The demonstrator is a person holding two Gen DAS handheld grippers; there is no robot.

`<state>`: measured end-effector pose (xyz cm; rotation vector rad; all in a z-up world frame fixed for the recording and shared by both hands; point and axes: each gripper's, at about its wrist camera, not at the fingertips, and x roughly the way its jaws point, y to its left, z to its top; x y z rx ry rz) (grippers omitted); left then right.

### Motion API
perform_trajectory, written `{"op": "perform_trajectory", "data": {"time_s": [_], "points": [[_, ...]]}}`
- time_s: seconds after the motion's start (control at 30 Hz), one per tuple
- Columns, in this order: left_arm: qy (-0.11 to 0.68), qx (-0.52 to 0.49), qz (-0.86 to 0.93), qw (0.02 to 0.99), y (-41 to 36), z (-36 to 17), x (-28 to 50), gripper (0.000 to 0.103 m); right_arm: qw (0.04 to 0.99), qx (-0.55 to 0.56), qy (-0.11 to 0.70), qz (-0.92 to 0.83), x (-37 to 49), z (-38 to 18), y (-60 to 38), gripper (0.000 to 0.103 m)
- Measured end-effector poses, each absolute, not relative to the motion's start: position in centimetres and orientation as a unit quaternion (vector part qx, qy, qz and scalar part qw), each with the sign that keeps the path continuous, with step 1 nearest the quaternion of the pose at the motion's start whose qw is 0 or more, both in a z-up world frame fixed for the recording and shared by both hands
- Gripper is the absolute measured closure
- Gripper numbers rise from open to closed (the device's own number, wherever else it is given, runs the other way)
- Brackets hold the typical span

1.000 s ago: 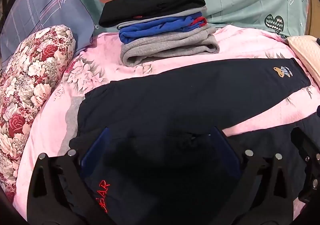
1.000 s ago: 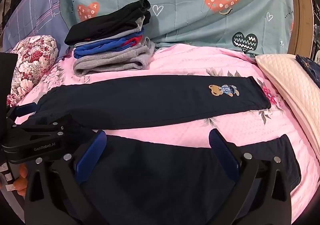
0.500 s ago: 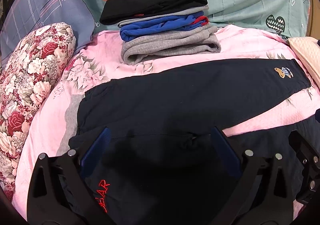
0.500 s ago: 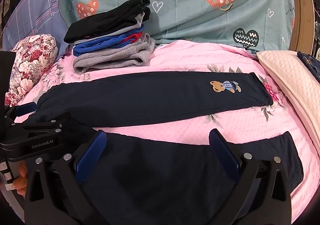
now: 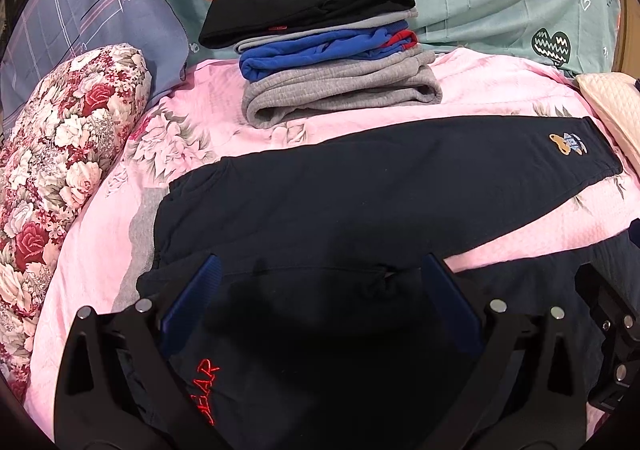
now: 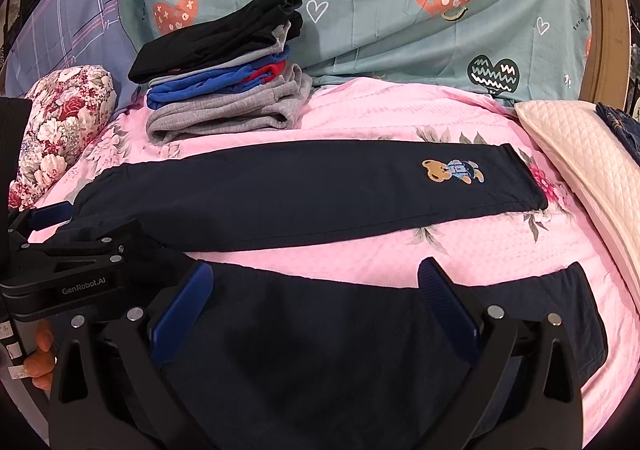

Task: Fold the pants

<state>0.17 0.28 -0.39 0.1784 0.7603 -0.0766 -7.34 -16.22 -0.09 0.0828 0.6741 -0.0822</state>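
Both tools [image 5: 320, 278] [image 6: 312, 282] spread wide over pants [image 6: 312, 197].

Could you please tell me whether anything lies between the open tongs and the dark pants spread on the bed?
Nothing visible does: the left tongs and right tongs sit open directly over the pants.

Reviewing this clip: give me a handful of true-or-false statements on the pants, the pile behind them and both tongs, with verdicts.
1. The navy pants lie spread on the pink bedspread with their legs apart. True.
2. The bear patch sits near the waistband. False: it is near the far leg's cuff.
3. Both the left tongs and the right tongs are open. True.
4. The folded stack has a grey garment on top. False: black is on top, grey at the bottom.
5. The floral pillow lies on the pants. False: it lies beside them.
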Motion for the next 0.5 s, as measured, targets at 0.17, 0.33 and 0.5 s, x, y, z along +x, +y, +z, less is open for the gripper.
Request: {"op": "perform_trajectory", "data": {"time_s": [0.17, 0.33, 0.5], "points": [[0.371, 0.087, -0.037, 0.924, 0.23, -0.41, 0.18, 0.002, 0.942, 0.041, 0.331, -0.040, -7.33, -0.08, -16.25, 0.001], [0.371, 0.087, -0.038, 0.924, 0.19, -0.46, 0.18, 0.002, 0.942, 0.041, 0.331, -0.040, -7.33, -0.08, -16.26, 0.001], [0.371, 0.087, -0.038, 0.924, 0.18, -0.46, 0.18, 0.002, 0.942, 0.041, 0.331, -0.040, -7.33, -0.11, -16.22, 0.001]]}}
